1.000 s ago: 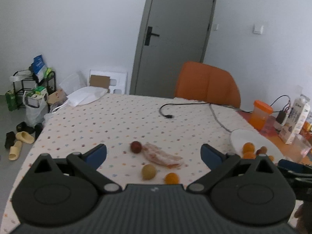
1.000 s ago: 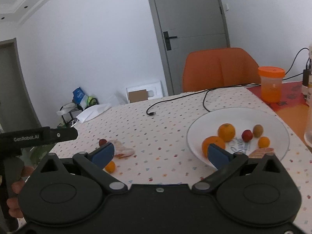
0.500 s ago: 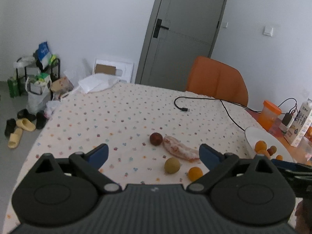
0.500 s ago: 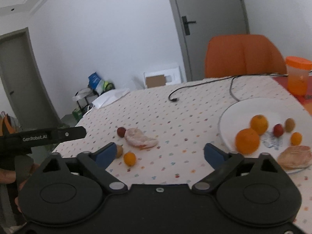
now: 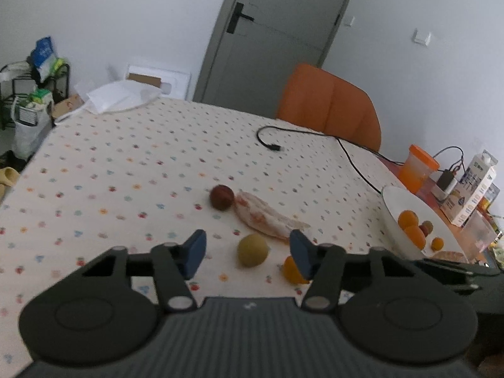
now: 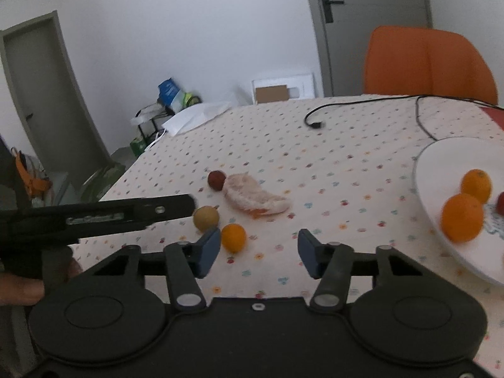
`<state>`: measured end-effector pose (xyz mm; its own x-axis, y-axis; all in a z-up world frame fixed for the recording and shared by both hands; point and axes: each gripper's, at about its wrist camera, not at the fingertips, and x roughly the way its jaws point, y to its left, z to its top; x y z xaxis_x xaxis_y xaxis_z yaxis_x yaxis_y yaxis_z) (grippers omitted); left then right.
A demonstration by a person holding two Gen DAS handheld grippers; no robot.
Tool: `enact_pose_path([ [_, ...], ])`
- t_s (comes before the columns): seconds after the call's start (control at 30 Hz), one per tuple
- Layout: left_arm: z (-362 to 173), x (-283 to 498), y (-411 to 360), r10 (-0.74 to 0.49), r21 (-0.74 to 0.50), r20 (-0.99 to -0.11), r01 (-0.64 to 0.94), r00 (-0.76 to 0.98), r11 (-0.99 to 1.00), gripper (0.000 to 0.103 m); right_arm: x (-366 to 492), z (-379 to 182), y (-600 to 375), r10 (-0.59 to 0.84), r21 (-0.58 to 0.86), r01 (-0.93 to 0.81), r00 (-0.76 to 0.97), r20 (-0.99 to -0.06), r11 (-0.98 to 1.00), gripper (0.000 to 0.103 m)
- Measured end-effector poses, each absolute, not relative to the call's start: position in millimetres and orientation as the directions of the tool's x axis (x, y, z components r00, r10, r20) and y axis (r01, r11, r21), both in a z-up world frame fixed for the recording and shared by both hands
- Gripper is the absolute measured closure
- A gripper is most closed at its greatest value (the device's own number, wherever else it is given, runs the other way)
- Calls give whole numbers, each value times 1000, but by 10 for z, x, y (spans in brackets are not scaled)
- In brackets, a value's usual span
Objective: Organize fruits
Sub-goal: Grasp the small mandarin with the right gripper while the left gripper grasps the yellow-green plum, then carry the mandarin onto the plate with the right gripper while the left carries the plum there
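We are closing both empty claws, left gripper (image 5: 247, 249) framing the round, matte tan fruit (image 5: 252, 249) and right gripper (image 6: 258, 249) beside the smooth small orange (image 6: 233, 237), on the dotted tablecloth (image 5: 126, 170) near the glossy white plate (image 6: 441, 157).

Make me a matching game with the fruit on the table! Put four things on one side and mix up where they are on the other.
Things:
1. red fruit
2. green fruit
3. big oranges
4. pomelo piece

Places:
A. on the white plate
B. on the cloth, between the left gripper fingers as its camera sees it, not touched
C. on the cloth, right beside the red fruit
D. on the cloth, farthest of the loose fruit from the grippers

Pairs: 1-D, 2-B, 3-A, 4-C
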<state>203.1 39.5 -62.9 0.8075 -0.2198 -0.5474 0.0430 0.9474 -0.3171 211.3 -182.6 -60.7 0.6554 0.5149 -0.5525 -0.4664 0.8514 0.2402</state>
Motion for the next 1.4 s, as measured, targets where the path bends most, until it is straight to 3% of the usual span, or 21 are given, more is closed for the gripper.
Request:
enact_pose_path([
  [0.33,-785,2244,376,-259,-353,-586,45,768,935,70,2246,-736,-1570,552,258,-505,606,-573,823,68],
  [0.4,-811,2268,372,-265,-362,-590,44,762,931,73,2288,-760,-1558,558,271,-504,597,-577,820,79],
  [0.47,-822,2272,363,-266,-361,-586,47,766,931,80,2307,-775,-1567,561,278,-503,594,-577,818,82],
  [1.4,-446,2000,-114,-314,-368,-494,132,811,921,80,1931,-501,-2391,469,266,-386,735,-490,883,83],
])
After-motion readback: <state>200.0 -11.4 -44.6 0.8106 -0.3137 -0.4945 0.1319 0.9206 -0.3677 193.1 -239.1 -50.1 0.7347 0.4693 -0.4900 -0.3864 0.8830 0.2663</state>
